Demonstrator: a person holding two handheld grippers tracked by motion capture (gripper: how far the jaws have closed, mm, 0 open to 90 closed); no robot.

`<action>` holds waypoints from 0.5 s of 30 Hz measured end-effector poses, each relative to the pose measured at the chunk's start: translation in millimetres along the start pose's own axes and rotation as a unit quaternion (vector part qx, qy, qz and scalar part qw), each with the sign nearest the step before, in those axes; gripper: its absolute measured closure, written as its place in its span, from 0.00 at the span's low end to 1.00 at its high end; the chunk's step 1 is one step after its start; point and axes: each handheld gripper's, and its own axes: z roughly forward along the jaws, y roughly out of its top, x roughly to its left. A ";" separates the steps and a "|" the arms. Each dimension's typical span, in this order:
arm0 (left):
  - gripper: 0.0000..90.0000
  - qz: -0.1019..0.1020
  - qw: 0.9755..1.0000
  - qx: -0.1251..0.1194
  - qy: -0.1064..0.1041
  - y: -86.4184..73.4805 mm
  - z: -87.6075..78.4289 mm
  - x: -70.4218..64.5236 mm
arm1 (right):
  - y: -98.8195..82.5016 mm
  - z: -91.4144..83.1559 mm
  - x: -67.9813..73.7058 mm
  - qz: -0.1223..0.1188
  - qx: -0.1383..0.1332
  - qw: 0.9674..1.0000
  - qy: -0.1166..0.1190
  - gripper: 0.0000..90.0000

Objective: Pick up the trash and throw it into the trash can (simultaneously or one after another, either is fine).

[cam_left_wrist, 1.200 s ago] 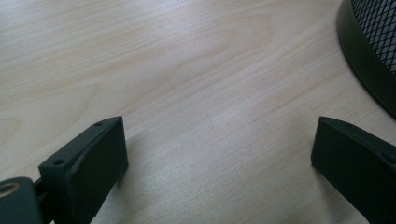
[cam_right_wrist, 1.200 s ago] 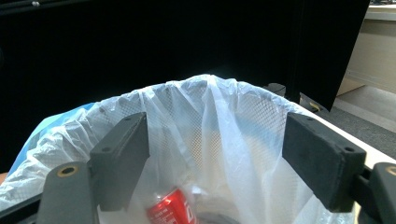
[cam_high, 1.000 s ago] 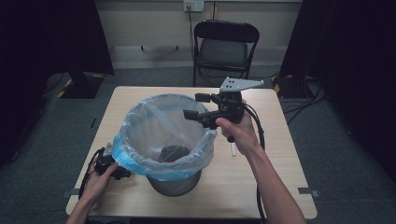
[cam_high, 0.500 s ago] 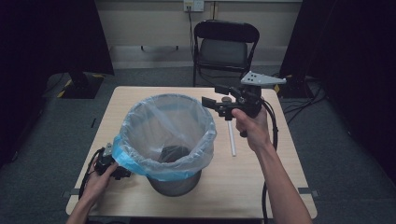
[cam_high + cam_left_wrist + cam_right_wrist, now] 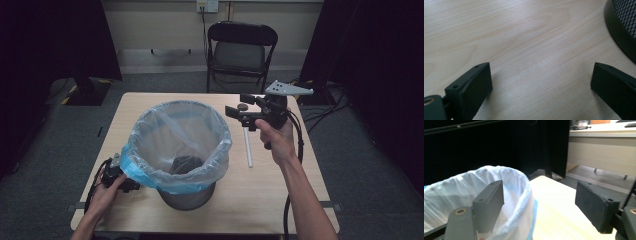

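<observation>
A black mesh bin (image 5: 189, 196) stands in the middle of the table, lined with a clear bag (image 5: 150, 135) whose blue edge folds over the rim. Something dark (image 5: 184, 165) lies at the bottom. My right gripper (image 5: 236, 107) hovers level just right of the rim, pointing left, jaws open and empty. In the right gripper view the gripper (image 5: 540, 200) faces the bag's white rim (image 5: 506, 182), which lies behind the left jaw. My left gripper (image 5: 120, 177) rests on the table at the bin's near left. Its open jaws (image 5: 540, 77) hold nothing, with the bin's base (image 5: 621, 32) beside them.
A thin white stick (image 5: 248, 147) lies on the wooden table (image 5: 280, 200) right of the bin, under my right hand. A small round object (image 5: 243, 106) sits near the far edge. A black folding chair (image 5: 241, 47) stands behind the table.
My right gripper has moved right and back, away from above the bin's rim, with its jaws still open. The left gripper and the bin have not moved.
</observation>
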 end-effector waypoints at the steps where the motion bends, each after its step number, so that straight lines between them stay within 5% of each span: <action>1: 0.03 0.000 1.000 0.000 0.000 0.0 0.0 0.0 | -0.9 -1.8 -1.0 0.002 0.000 1.000 -0.004 0.24; 7: 0.03 0.000 1.000 0.000 0.000 0.0 0.1 -0.1 | -12.9 -9.9 -9.9 0.002 0.011 0.999 -0.031 0.22; 15: 0.03 0.001 1.000 0.001 -0.001 0.1 0.1 0.1 | -40.8 -11.3 -18.3 -0.014 0.070 0.996 -0.060 0.16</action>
